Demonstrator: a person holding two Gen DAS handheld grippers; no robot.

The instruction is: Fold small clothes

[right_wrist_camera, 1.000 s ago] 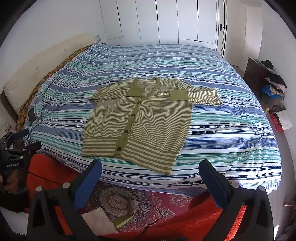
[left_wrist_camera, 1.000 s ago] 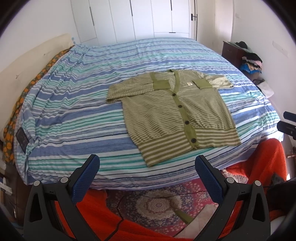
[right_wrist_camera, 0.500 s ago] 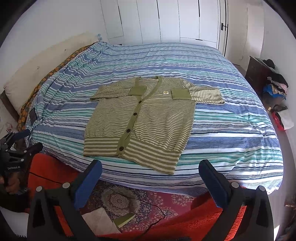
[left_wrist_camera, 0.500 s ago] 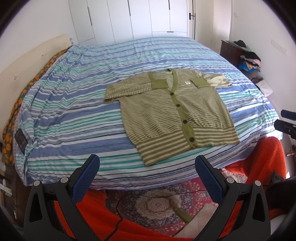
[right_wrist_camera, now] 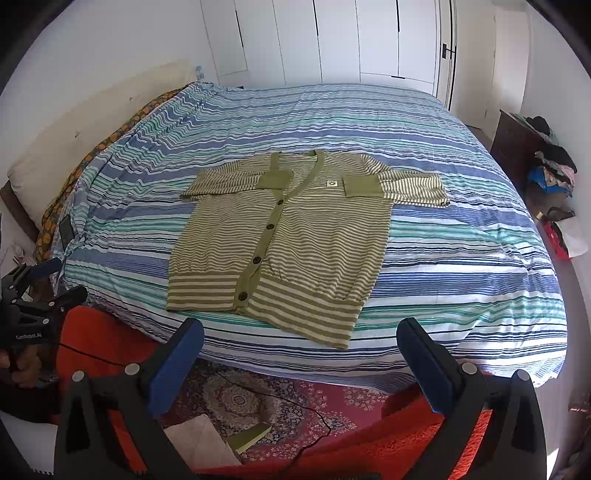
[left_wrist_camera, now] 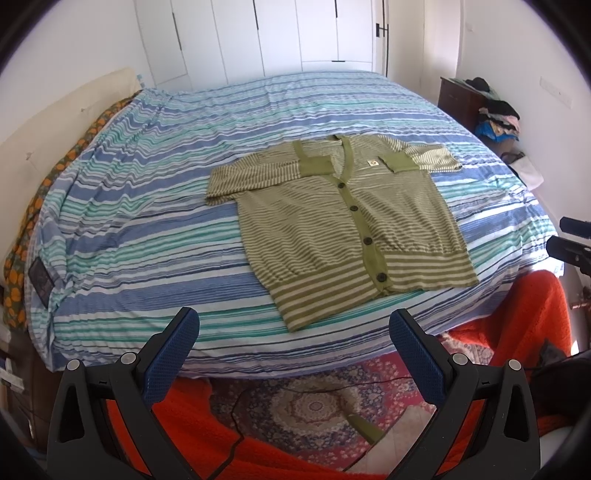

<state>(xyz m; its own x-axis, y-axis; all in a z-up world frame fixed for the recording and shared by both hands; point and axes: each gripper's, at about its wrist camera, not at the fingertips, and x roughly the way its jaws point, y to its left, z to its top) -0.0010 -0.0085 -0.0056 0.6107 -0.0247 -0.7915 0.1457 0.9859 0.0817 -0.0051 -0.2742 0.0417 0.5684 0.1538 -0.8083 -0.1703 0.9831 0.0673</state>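
A green-and-cream striped cardigan (left_wrist_camera: 347, 225) (right_wrist_camera: 288, 240) lies flat and buttoned on the striped bed, its sleeves spread and its hem toward the bed's near edge. My left gripper (left_wrist_camera: 295, 328) hangs open in front of the bed edge, short of the hem, with nothing between its blue pads. My right gripper (right_wrist_camera: 301, 338) is open too, just before the hem's right corner. The left gripper (right_wrist_camera: 33, 291) shows at the left edge of the right wrist view, and the right gripper (left_wrist_camera: 570, 243) shows at the right edge of the left wrist view.
The bed (left_wrist_camera: 147, 221) (right_wrist_camera: 461, 258) has a blue, teal and white striped cover. An orange-red blanket (left_wrist_camera: 258, 443) (right_wrist_camera: 388, 435) and a patterned rug (left_wrist_camera: 314, 402) lie on the floor below. A dark dresser piled with clothes (left_wrist_camera: 480, 107) (right_wrist_camera: 535, 147) stands at the right. White wardrobe doors (left_wrist_camera: 295, 33) line the back.
Both grippers have edged slightly forward and tilted, so the cardigan sits a little lower and closer in each view. Both stay open.
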